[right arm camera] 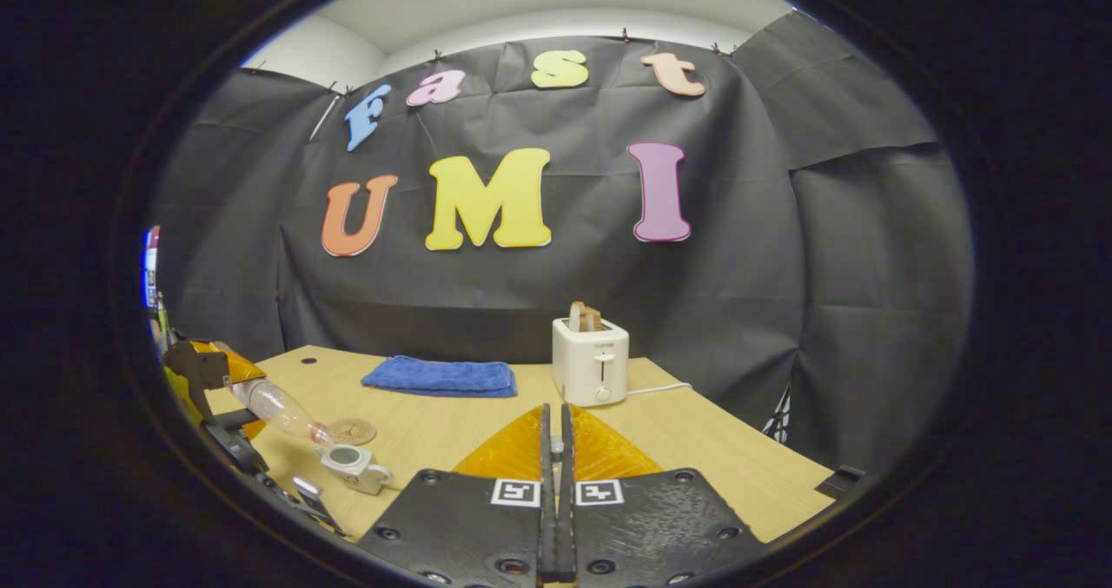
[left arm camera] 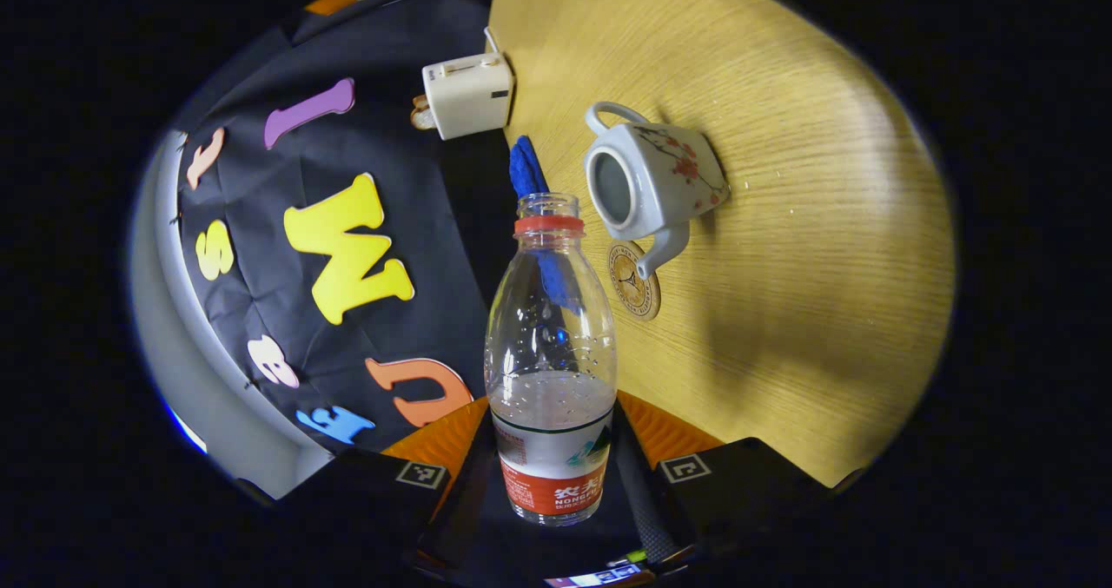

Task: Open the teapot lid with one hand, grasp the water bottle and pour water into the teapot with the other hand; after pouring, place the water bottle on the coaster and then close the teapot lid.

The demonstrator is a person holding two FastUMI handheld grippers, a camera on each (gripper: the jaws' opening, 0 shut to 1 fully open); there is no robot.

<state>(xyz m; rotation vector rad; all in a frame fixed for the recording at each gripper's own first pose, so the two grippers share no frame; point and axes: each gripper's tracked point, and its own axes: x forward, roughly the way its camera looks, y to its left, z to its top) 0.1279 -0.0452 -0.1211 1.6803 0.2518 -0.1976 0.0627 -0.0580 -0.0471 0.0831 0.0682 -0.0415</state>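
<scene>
My left gripper point(left arm camera: 552, 462) is shut on the lower part of a clear water bottle point(left arm camera: 550, 345), which has no cap, a red neck ring and some water in it. Beyond the bottle's mouth the white flowered teapot point(left arm camera: 651, 175) stands on the wooden table point(left arm camera: 799, 223) with its lid off and its opening showing. A round coaster point(left arm camera: 634, 282) lies by the spout. In the right gripper view the bottle point(right arm camera: 274, 410) is tilted, its mouth close to the teapot point(right arm camera: 352, 466), beside the coaster point(right arm camera: 352, 432). My right gripper point(right arm camera: 553, 449) hovers above the table, jaws pressed together.
A white toaster point(right arm camera: 591, 371) with toast in it stands at the back of the table, its cable running right. A folded blue cloth point(right arm camera: 440, 375) lies to its left. In the left gripper view the toaster point(left arm camera: 467, 95) and cloth point(left arm camera: 526, 167) sit by the table's far edge.
</scene>
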